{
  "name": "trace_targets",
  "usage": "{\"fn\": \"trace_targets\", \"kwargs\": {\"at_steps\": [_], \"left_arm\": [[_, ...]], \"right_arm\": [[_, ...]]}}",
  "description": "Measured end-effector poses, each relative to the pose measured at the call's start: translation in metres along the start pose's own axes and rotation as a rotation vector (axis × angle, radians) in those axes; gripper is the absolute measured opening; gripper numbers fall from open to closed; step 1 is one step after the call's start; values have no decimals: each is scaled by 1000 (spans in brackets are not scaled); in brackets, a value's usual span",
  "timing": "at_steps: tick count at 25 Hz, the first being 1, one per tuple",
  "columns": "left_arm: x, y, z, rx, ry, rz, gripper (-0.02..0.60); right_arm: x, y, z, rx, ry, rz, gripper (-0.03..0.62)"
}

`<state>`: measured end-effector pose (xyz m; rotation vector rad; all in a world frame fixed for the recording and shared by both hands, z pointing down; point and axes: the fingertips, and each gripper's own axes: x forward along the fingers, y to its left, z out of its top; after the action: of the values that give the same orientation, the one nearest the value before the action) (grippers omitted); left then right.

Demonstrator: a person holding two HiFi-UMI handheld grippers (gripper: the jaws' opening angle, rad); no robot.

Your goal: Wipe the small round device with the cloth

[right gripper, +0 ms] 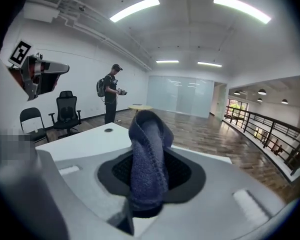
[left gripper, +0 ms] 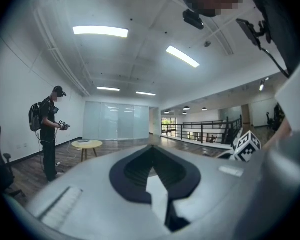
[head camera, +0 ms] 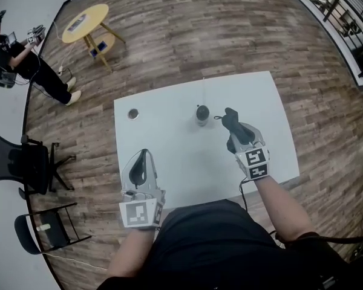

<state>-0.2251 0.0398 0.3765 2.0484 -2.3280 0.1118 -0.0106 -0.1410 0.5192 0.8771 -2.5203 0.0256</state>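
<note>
The small round device, dark with a pale base and a thin cord running off behind it, stands near the middle of the white table. Just right of it and lifted above the table is my right gripper, shut on a dark blue-grey cloth. In the right gripper view the cloth stands up folded between the jaws and the device is out of sight. My left gripper hovers near the table's front left, its jaws together with nothing in them.
A small round grommet sits in the table's far left part. On the wooden floor stand a yellow round table, black office chairs and a person at the far left. A railing runs along the far right.
</note>
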Motion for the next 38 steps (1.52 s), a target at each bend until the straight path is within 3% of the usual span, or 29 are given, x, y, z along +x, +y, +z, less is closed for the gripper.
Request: {"fn": "trace_targets", "kwargs": {"at_steps": [8, 16, 22, 27, 38], "left_arm": [[2, 3, 13, 30, -11, -1, 5], [5, 10, 15, -11, 22, 10, 5], [5, 27, 14, 3, 39, 53, 5], [-1, 45, -4, 67, 87, 81, 5], [-8, 53, -22, -26, 130, 132, 5]], "right_arm": [[19, 12, 35, -43, -46, 30, 110], [47, 18, 33, -58, -16, 66, 110], [69, 18, 29, -74, 13, 91, 110], [84, 17, 20, -35, 52, 117, 110], [109, 16, -7, 16, 149, 144, 111]]}}
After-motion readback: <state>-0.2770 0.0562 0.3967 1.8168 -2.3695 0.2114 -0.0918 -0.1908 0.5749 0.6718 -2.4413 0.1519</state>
